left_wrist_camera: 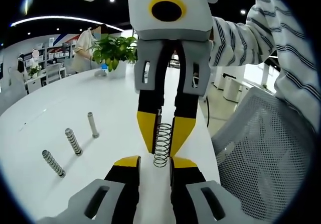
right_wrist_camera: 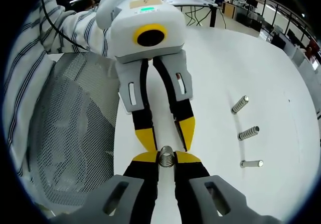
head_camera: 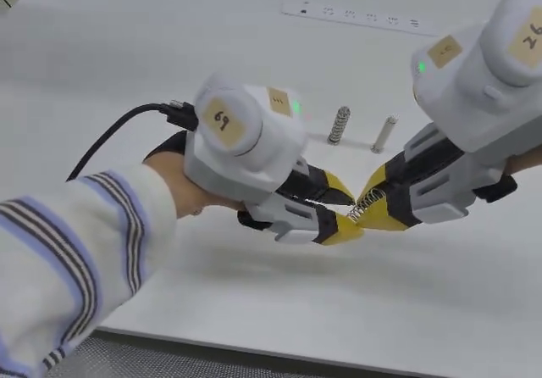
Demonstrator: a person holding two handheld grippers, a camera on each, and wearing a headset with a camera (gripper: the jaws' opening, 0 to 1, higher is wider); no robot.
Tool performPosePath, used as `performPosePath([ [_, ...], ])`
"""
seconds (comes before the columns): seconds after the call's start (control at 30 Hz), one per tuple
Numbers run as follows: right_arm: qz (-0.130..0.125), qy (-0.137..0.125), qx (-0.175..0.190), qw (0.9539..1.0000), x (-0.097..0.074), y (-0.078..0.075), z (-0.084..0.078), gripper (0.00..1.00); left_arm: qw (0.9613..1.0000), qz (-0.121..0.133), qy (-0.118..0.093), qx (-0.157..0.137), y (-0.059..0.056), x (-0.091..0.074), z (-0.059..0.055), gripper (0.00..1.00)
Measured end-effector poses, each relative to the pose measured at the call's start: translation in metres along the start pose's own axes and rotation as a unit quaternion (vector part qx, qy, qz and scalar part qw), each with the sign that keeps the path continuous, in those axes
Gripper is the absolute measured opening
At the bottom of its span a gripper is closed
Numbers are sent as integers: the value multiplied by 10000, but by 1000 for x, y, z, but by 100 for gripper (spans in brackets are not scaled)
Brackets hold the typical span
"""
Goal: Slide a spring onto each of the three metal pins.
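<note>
Two slim metal pins [left_wrist_camera: 68, 132] on the white table [left_wrist_camera: 60, 113] already wear springs [left_wrist_camera: 52, 163]; the bare third pin [left_wrist_camera: 93, 125] is left. Your right hand-held gripper [right_wrist_camera: 166, 158] pinches the last coiled steel spring [left_wrist_camera: 161, 142], well apart from the pins, while your left hand-held gripper [left_wrist_camera: 155, 162] stands parted at its end

Round tan paper sticker [head_camera: 222, 121] on the white plastic housing [head_camera: 254, 153] of the left tongs [head_camera: 349, 215]: handwritten "69". Small tan square label [head_camera: 279, 100] next to it, by the green light: mark too small to read. Right tongs [head_camera: 371, 202], white plastic body [head_camera: 474, 86]: large tan sticker [head_camera: 527, 39] with handwritten digits, sideways and cut by the frame edge, maybe "26", can't confirm. Small tan tag [head_camera: 445, 51] beside it: illegible.
</note>
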State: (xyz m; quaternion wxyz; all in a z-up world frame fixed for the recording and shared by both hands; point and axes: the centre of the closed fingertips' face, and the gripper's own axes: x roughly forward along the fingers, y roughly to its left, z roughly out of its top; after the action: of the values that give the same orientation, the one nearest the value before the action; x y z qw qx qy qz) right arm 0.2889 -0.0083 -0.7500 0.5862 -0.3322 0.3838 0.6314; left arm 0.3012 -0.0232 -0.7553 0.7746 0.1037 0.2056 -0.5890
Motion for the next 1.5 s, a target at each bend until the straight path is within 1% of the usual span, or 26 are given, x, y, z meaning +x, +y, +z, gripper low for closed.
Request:
performPosePath([
  [0.07,-11,12,23,10000,0,-2,-1,8,10000,58,-43,-29,2,-2,0,21],
  [0.17,-36,30,97,9999,-1,-5,-4,8,9998,136,-34,-119,4,-4,-3,20],
  [0.2,-47,23,98,9999,-1,-6,-4,8,9996,218,-28,-158,7,-5,-4,21],
  [0.27,-63,13,137,9999,-3,-7,-5,8,9994,295,-44,-184,12,-9,-7,25],
  [0.3,-75,5,154,9999,-3,-8,-6,8,9993,306,-42,-217,13,-9,-7,28],
  [0.37,-106,9,187,9998,-4,-10,-7,8,9992,329,-34,-239,14,-10,-8,32],
  [0.43,-139,13,211,9997,-6,-13,-9,8,9988,435,-51,-208,18,-11,-8,35],
  [0.47,-149,15,225,9996,-7,-12,-9,8,9986,475,-82,-226,19,-11,-8,37],
  [0.53,-188,29,249,9995,-9,-12,-11,8,9980,516,-126,-352,22,-11,-9,45],
  [0.63,-237,45,312,9992,-13,-17,-14,8,9968,629,-187,-448,26,-12,-10,59],
  [0.67,-248,51,324,9992,-14,-16,-15,8,9965,625,-204,-514,26,-12,-11,64],
  [0.73,-273,80,358,9990,-16,-17,-17,8,9962,599,-232,-594,25,-11,-12,69],
  [0.8,-282,105,388,9988,-17,-18,-20,8,9964,511,-243,-626,22,-10,-12,73],
  [0.9,-272,105,465,9985,-18,-20,-24,8,9962,498,-281,-661,20,-8,-12,78],
  [1.0,-280,133,514,9982,-18,-20,-27,8,9951,543,-319,-768,21,-7,-12,83],
  [1.07,-285,140,550,9980,-18,-22,-29,8,9953,591,-352,-676,22,-6,-11,91],
  [1.1,-294,136,582,9978,-19,-24,-30,8,9948,719,-363,-627,26,-6,-11,96],
  [1.13,-304,136,597,9977,-20,-24,-31,8,9948,731,-355,-609,26,-5,-12,98],
  [1.17,-320,137,614,9975,-21,-25,-32,8,9949,723,-342,-621,26,-6,-12,97],
  [1.23,-358,135,653,9971,-23,-29,-33,8,9939,721,-373,-743,26,-4,-12,98],
  [1.4,-409,141,735,9964,-29,-36,-34,8,9938,699,-375,-777,24,-2,-13,98],
  [1.5,-485,186,769,9957,-35,-45,-35,8,9938,686,-361,-802,23,-1,-13,98],
])
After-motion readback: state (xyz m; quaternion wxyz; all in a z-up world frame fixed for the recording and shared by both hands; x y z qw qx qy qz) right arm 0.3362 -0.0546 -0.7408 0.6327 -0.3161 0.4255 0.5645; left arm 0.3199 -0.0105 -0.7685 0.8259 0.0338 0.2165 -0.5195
